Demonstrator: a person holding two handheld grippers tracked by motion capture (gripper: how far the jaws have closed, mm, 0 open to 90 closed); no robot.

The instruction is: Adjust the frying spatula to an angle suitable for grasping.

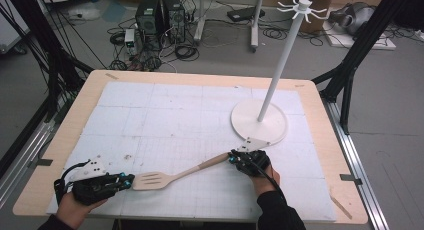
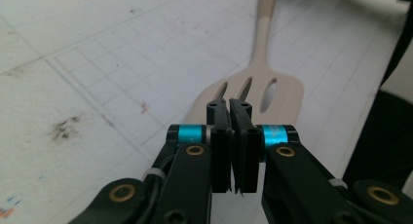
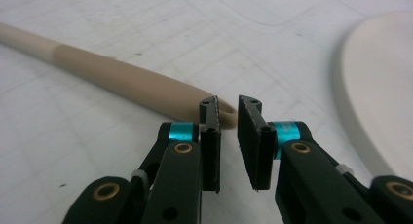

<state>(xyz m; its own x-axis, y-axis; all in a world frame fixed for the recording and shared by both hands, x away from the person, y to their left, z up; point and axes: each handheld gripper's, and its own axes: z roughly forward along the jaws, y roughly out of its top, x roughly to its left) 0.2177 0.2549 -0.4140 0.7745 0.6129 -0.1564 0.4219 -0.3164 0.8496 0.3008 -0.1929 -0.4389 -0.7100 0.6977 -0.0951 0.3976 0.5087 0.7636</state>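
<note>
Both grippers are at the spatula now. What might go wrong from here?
1. The right gripper is open at the very tip of the spatula handle; closing there may catch too little, so it slips out.
2. The left gripper, shut by the blade, could nudge it.
3. Swinging the handle up could hit the nearby stand.

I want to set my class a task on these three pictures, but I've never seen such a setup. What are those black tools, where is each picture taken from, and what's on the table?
A person holds a two-jaw gripper in each hand. The high view looks down on the table; each gripper view looks along that gripper's own jaws. On the table lie a slotted spatula and a white stand with hooks on top. The left gripper, jaws shut on nothing, sits by the spatula's blade. The right gripper, jaws slightly open, is at the handle's end.
</note>
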